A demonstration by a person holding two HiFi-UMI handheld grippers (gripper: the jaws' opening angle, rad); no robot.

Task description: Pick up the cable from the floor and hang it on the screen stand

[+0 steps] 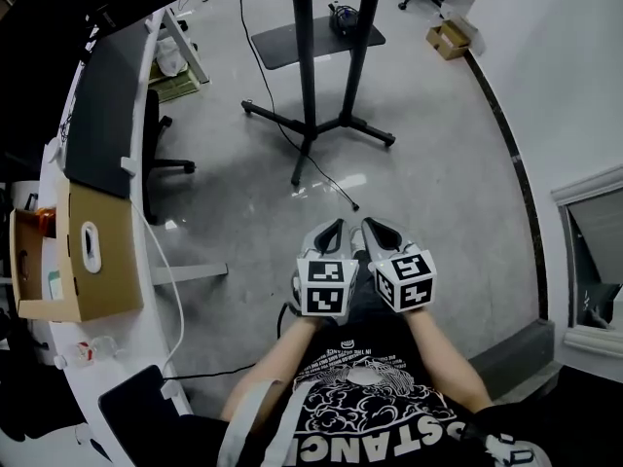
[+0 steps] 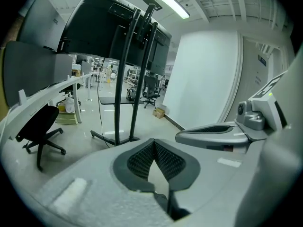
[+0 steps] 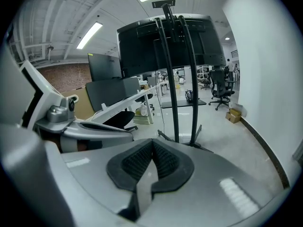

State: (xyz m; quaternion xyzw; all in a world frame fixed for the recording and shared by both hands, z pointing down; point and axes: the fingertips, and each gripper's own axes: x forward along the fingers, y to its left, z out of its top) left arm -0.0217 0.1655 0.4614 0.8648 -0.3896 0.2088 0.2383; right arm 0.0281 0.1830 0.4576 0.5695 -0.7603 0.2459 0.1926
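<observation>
Cable (image 1: 336, 189) lies on floor (image 1: 438, 163), loose end just ahead of both grippers, near stand (image 1: 304, 66) base. Left gripper (image 1: 334, 230) closed, empty; right gripper (image 1: 374, 230) closed, empty. Best open one, lower over loose end, then pinch.

Bright, even, cool-white illumination in all three views. Supplied from overhead by ceiling light strips (image 2: 163, 4). Mirrored as pale glare streaks on the glossy floor (image 1: 438, 163), beside the foot of the screen stand (image 1: 304, 66). Soft, diffuse shadow on the floor between that foot and the table (image 1: 136, 329), with gradual edges. Screen (image 3: 165, 46) rendered as a dark silhouette against the lit ceiling. Strong fisheye distortion throughout: straight poles bowed, black vignette at the corners of both gripper views. Sharp in the middle distance. Soft and smeared close up on the bodies of the left gripper (image 2: 154, 141) and right gripper (image 3: 152, 142).
</observation>
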